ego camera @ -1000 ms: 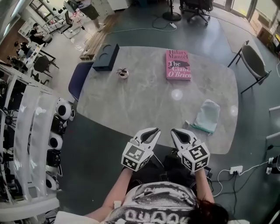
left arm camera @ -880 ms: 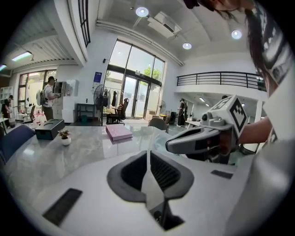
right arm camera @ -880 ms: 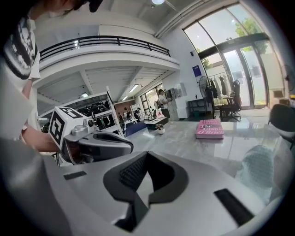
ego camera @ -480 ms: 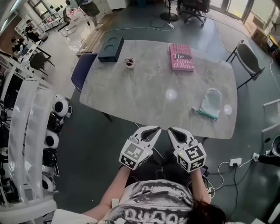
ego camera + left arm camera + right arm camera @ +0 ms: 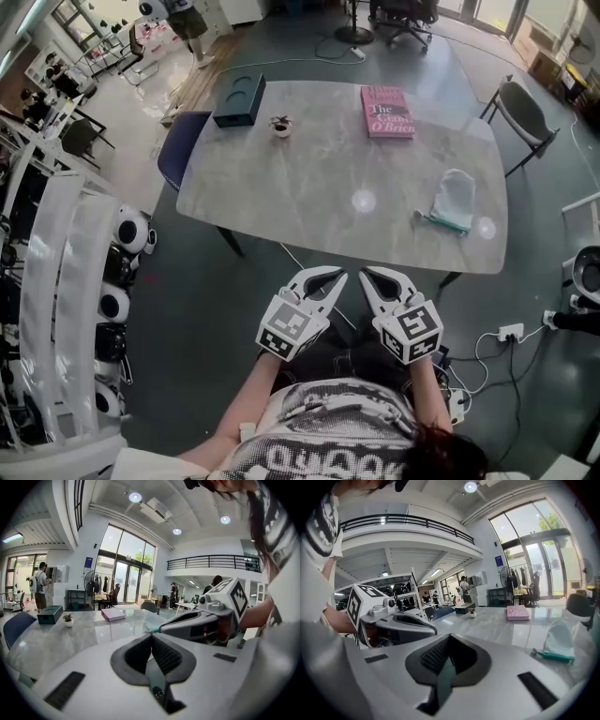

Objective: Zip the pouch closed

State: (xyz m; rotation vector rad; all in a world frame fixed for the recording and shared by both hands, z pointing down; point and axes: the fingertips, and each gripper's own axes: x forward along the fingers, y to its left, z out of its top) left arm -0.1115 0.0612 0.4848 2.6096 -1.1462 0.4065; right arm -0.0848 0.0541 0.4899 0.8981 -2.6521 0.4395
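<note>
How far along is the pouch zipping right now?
Done: nothing I can confirm. The pouch lies on the table toward its right side, and its zip is too small to read. In hand: nothing. The left gripper and right gripper are shut, empty and short of the table. Left: reach the pouch, check and close the zip.

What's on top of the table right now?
A pink book, a dark box, a small potted plant and the pouch. Anything under the pouch is covered.

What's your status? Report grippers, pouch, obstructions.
Left gripper and right gripper shut, empty, short of the table. Pouch untouched near table's right edge, zipper state unreadable. Nothing blocking it.
</note>
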